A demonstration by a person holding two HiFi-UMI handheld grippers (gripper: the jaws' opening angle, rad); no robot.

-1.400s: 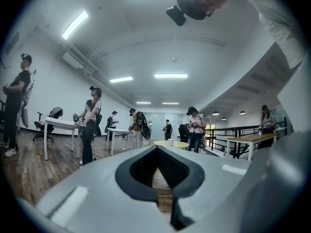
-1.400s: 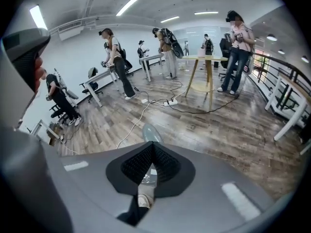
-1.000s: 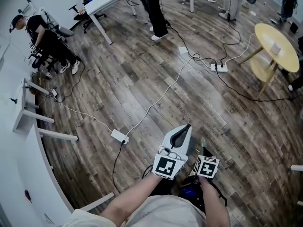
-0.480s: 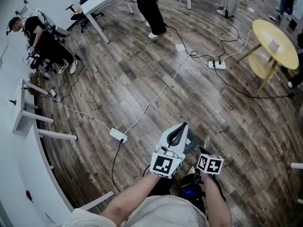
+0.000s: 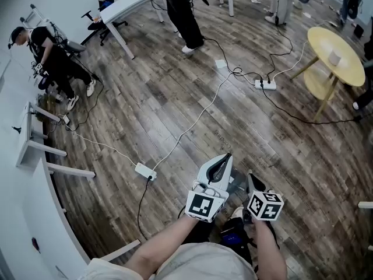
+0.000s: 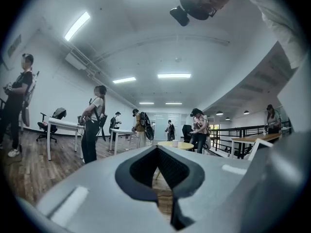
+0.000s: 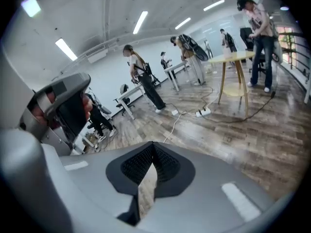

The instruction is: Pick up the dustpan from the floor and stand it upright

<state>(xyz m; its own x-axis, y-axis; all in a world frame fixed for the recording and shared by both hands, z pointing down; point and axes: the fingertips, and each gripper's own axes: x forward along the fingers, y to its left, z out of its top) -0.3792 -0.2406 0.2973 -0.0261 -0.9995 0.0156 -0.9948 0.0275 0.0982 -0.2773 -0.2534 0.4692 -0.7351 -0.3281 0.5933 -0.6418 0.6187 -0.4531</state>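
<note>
No dustpan shows in any view. In the head view my left gripper point(image 5: 226, 158) is held out low in front of the body, over the wooden floor point(image 5: 192, 98). Its grey jaws are closed together with nothing between them, and they look the same in the left gripper view point(image 6: 158, 147). My right gripper point(image 5: 252, 182) hangs just to its right, marker cube point(image 5: 266, 206) up. Its jaws meet at the tip in the right gripper view point(image 7: 152, 144), with nothing held. A dark blue thing point(image 5: 235, 235) lies below both grippers, and I cannot tell what it is.
A white cable runs across the floor from a power strip point(image 5: 145, 171) to a second strip point(image 5: 260, 84). A round yellow table point(image 5: 335, 48) stands at the far right, and white desks point(image 5: 35, 150) line the left wall. One person stands point(image 5: 182, 10) and another sits point(image 5: 52, 57).
My right gripper has shifted a little to the right and its marker cube has turned. The left gripper has hardly moved. The head view has tipped slightly forward.
</note>
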